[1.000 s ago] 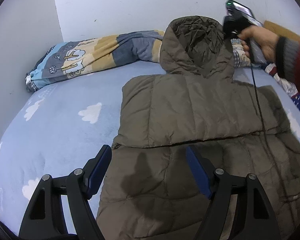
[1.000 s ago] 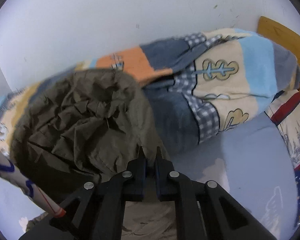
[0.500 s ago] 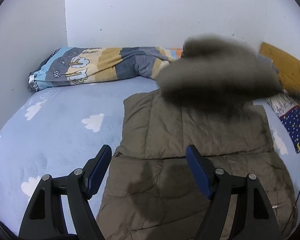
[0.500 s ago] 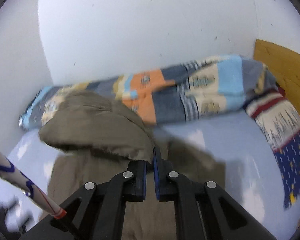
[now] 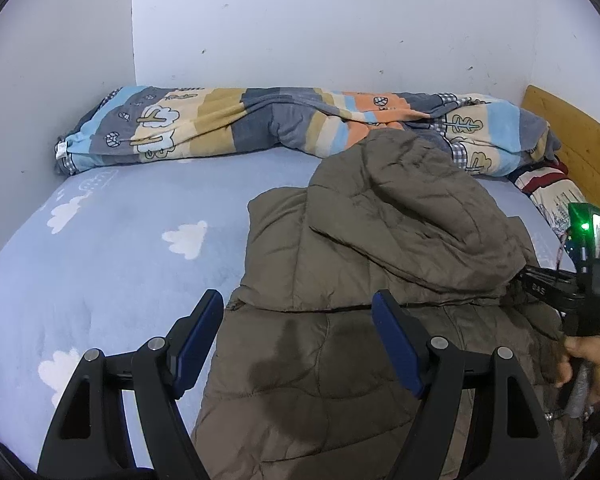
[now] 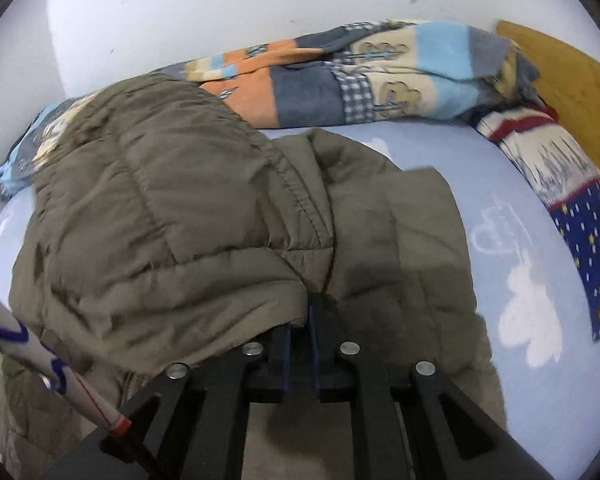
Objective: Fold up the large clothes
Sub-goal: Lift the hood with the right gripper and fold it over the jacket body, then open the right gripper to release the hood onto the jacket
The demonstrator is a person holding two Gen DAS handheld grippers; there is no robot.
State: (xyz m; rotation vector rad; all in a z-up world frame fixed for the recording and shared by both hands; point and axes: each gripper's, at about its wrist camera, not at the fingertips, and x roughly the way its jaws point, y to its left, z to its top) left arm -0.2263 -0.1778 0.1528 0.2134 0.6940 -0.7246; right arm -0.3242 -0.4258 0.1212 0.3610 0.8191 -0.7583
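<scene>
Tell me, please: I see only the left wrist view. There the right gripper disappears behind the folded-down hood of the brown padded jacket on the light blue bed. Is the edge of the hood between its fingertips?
Observer: Yes. In the right wrist view the hood drapes over one finger, and its edge reaches in between the fingertips of the right gripper. The jaws have just been opening and a narrow gap shows. I cannot tell whether the pads press the fabric.
Operator: Is anything else close to that gripper?
Observer: Yes. A thin white stick with blue marks and a red tip slants over the brown padded jacket at the lower left of that view.
</scene>
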